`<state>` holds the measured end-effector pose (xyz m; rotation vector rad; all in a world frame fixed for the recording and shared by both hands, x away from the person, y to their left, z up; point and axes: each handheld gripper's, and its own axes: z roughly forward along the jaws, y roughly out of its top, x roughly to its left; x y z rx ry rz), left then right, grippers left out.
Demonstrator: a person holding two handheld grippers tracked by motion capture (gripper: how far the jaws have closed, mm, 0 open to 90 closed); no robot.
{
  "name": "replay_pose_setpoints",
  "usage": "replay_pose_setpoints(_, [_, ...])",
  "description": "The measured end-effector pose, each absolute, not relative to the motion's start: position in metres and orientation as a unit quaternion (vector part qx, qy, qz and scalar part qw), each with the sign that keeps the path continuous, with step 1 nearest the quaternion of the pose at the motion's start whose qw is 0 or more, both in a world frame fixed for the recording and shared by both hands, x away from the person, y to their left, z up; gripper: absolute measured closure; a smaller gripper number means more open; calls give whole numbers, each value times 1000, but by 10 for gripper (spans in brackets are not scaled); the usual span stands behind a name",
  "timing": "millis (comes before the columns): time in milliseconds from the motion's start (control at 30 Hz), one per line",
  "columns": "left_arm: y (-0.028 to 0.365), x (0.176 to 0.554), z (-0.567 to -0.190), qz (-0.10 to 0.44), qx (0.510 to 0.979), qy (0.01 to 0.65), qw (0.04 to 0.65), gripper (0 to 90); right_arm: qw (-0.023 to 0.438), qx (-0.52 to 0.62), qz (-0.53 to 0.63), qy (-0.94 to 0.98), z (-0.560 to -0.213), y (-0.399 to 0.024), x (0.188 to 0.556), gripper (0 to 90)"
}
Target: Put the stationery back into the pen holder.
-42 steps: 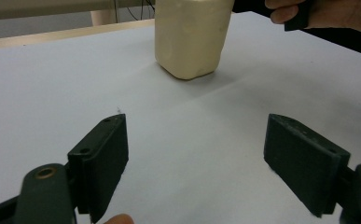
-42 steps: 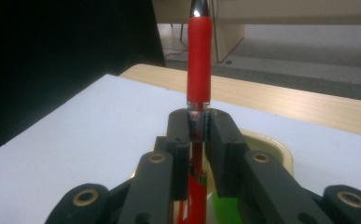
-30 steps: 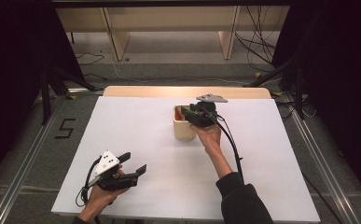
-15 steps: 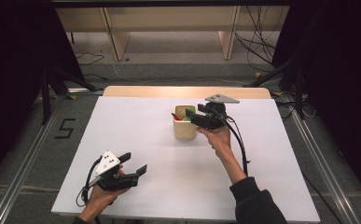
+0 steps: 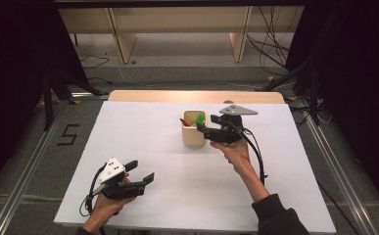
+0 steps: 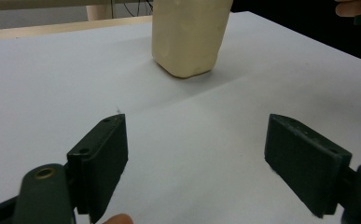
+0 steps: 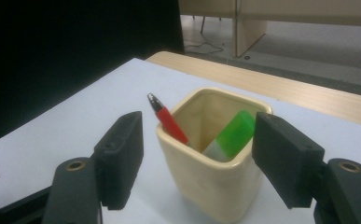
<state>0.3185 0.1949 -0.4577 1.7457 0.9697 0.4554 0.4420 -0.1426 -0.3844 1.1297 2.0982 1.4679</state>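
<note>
High view: square cream ceramic cup [image 5: 195,128] at mid-table on the white matte tabletop [image 5: 143,147]; right gripper [image 5: 204,130] just beside it, jaws have been opening, nothing between them. Left gripper [image 5: 142,172] near the front edge, jaws open and empty.

Left gripper view: glossy cup wall ahead, well apart.

Right gripper view: red pen [image 7: 168,121] and green-capped marker [image 7: 230,135] lean inside. Best to back off level, clear of the rim.

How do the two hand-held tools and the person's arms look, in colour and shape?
Both are black, each with two flat rectangular jaws. The left tool carries a white three-cornered plate, the right tool a grey one. A black cable trails from the right tool. A dark sleeve covers the right forearm.
</note>
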Motion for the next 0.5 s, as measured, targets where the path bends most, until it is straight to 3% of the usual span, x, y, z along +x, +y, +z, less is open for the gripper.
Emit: replay_pose_setpoints(500, [193, 320, -457, 179, 733, 404, 517, 209, 162, 383, 529, 740, -390, -159, 418, 305])
